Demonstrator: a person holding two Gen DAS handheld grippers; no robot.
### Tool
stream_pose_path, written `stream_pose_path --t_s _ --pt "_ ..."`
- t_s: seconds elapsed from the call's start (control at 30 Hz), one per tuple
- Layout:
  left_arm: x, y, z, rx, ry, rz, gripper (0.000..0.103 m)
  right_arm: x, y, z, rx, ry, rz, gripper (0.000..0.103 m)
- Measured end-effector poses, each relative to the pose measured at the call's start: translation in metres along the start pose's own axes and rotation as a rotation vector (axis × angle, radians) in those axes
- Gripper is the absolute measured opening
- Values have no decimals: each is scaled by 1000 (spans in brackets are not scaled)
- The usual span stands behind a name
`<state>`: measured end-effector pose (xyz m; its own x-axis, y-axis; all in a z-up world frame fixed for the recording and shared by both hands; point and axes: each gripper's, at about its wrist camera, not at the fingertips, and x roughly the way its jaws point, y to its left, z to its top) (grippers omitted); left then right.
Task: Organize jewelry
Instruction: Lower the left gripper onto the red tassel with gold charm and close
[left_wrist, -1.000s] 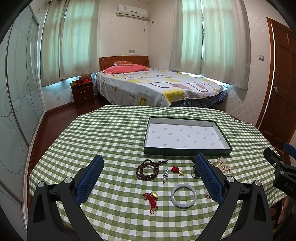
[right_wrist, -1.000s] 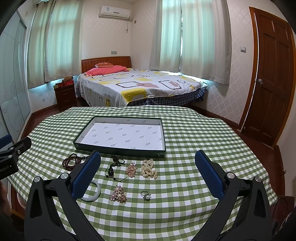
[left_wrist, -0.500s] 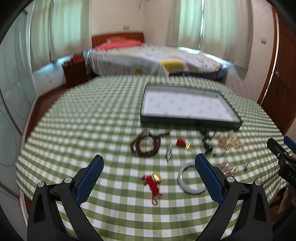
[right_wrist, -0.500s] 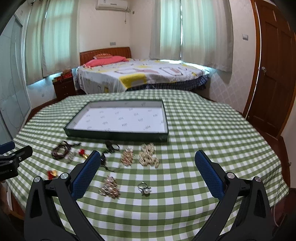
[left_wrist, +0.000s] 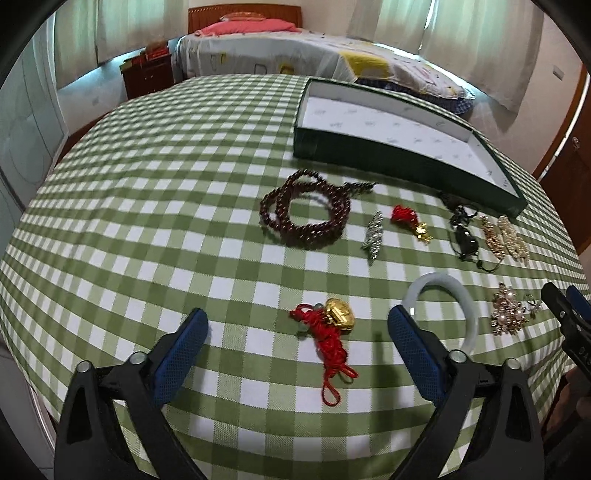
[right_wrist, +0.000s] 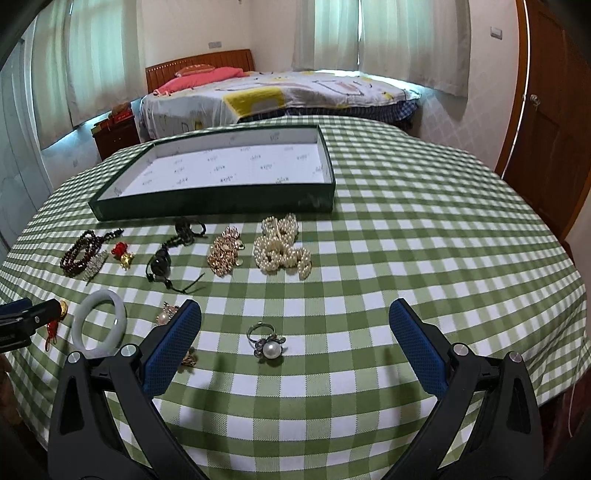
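Both grippers lowered and tipped toward the tabletop (left_wrist: 155, 192) since the earlier frames; bed and curtains pushed to top of view, jewelry now larger and nearer. Left gripper (left_wrist: 297, 332) jaws just been closing, yet wide apart, pads not touching anything; red-corded gold charm (left_wrist: 332, 325) lying on the cloth between them. Likely first pick. Right gripper (right_wrist: 295, 325) spread wide, empty, pearl ring (right_wrist: 267, 345) between its fingers on the cloth. Green box (right_wrist: 218, 201) empty beyond the row of pieces: no item stowed yet. Jade bangle (left_wrist: 443, 310) just beside left gripper's right finger. Wooden bead strand (left_wrist: 306, 214) untouched, near box.
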<state>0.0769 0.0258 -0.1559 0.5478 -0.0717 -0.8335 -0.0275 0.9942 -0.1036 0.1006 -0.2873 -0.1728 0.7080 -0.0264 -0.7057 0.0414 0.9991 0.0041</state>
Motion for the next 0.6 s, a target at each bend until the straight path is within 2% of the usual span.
stream_pose_path --t_s 0.07,0.43,0.53,0.6 --pt "-1 2 -1 -6 -7 11 70 2 0 0 5 9 2 99" --pt "-5 -4 -6 35 20 19 69 6 0 0 16 19 11 99" --pt "-6 -6 -6 44 13 37 56 6 0 -1 16 23 12 99" --pt "-7 -6 -6 46 7 21 44 6 0 -1 17 19 12 99"
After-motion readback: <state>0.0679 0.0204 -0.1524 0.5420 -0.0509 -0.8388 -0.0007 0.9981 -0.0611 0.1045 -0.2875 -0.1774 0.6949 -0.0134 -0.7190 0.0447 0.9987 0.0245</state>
